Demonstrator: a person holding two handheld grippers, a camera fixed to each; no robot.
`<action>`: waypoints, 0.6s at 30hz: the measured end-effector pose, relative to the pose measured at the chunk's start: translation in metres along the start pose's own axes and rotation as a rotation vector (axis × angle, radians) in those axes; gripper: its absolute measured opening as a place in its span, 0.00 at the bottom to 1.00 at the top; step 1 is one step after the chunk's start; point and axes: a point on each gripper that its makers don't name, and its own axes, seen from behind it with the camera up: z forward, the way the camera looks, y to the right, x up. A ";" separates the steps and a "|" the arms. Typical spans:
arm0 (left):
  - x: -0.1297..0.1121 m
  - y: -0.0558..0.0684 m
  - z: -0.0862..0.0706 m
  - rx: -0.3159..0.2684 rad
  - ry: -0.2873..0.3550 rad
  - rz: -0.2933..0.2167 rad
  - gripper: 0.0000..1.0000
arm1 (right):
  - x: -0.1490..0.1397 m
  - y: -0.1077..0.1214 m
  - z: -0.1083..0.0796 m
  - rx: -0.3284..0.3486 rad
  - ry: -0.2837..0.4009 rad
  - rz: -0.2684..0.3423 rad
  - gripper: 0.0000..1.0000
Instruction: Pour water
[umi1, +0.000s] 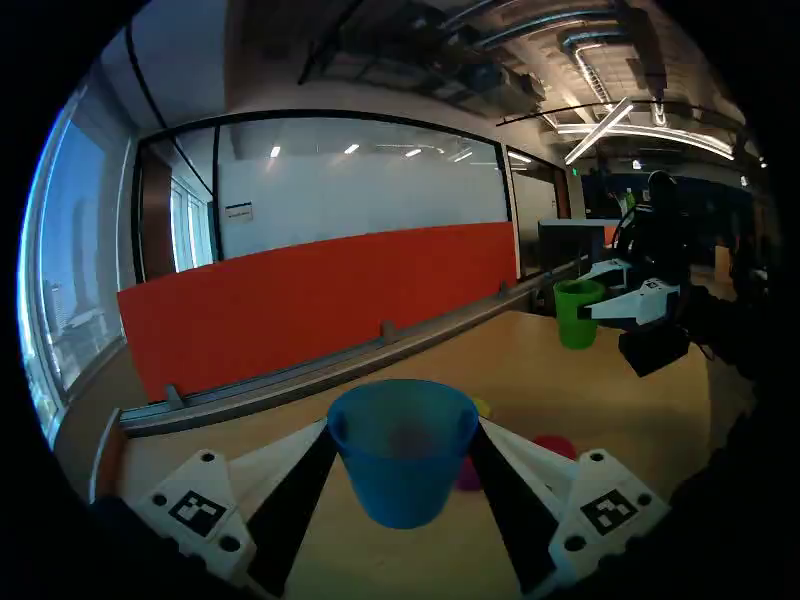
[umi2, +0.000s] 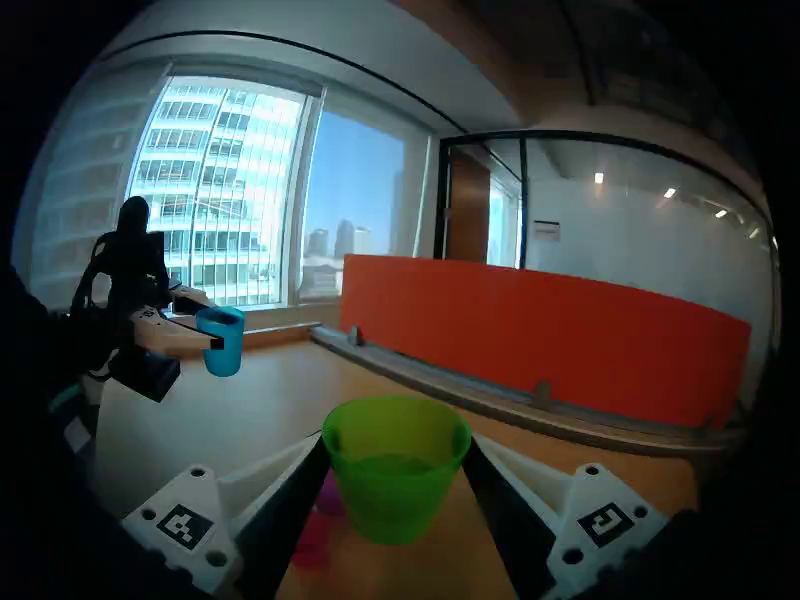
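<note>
Holding each cup upright keeps the contents level ahead of the pour: the left claw (umi1: 403, 430) is clamped on the blue cup (umi1: 403, 465) and the right claw (umi2: 395, 442) on the green cup (umi2: 396, 480), well apart over the smooth wooden table (umi1: 520, 375). Both cups are tapered, thin-walled, translucent plastic, a shape that probably seats securely between flat fingers. The green cup appears to hold liquid.
</note>
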 end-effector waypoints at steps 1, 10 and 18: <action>-0.003 0.000 0.001 -0.004 -0.010 0.004 0.87 | -0.002 0.001 0.000 0.002 -0.006 0.000 0.91; -0.031 0.007 0.014 -0.036 -0.098 0.042 0.87 | -0.019 0.003 0.001 0.022 -0.067 0.002 0.91; -0.051 0.013 0.024 -0.063 -0.162 0.065 0.87 | -0.035 0.003 0.003 0.042 -0.122 -0.007 0.91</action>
